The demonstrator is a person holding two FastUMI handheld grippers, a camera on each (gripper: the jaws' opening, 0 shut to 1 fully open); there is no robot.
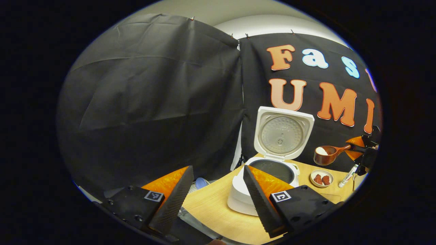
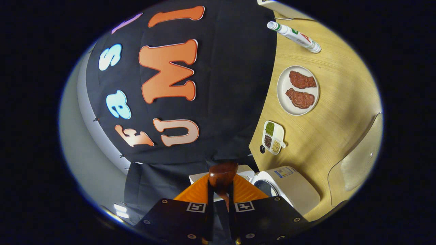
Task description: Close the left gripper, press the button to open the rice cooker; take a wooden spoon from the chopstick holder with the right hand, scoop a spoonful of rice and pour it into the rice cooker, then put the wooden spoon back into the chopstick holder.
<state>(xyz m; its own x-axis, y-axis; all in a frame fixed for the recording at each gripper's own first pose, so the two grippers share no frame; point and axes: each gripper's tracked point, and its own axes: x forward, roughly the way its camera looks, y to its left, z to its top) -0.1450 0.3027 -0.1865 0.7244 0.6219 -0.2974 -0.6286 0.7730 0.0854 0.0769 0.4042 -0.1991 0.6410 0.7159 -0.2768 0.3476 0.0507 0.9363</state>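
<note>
The white rice cooker (image 1: 269, 190) stands on the wooden table (image 1: 211, 204) with its lid (image 1: 282, 132) swung up and the dark pot showing. My left gripper (image 1: 218, 168) is open just in front of it, fingers wide apart and holding nothing. To the cooker's right, a brown wooden spoon (image 1: 328, 153) carrying white rice hovers above the table, its handle in the right gripper (image 1: 357, 148). In the right gripper view the right gripper (image 2: 222, 190) is shut on the spoon (image 2: 223, 173), with the cooker (image 2: 289, 190) just beside it.
A small plate with two pieces of meat (image 1: 322, 178) (image 2: 298, 90) and a marker pen (image 1: 347, 175) (image 2: 294, 34) lie right of the cooker. A divided dish of beans (image 2: 273, 137) sits near the wall. A clear sheet (image 2: 357, 163) lies on the table. A blue object (image 1: 201, 182) shows past the table's left edge.
</note>
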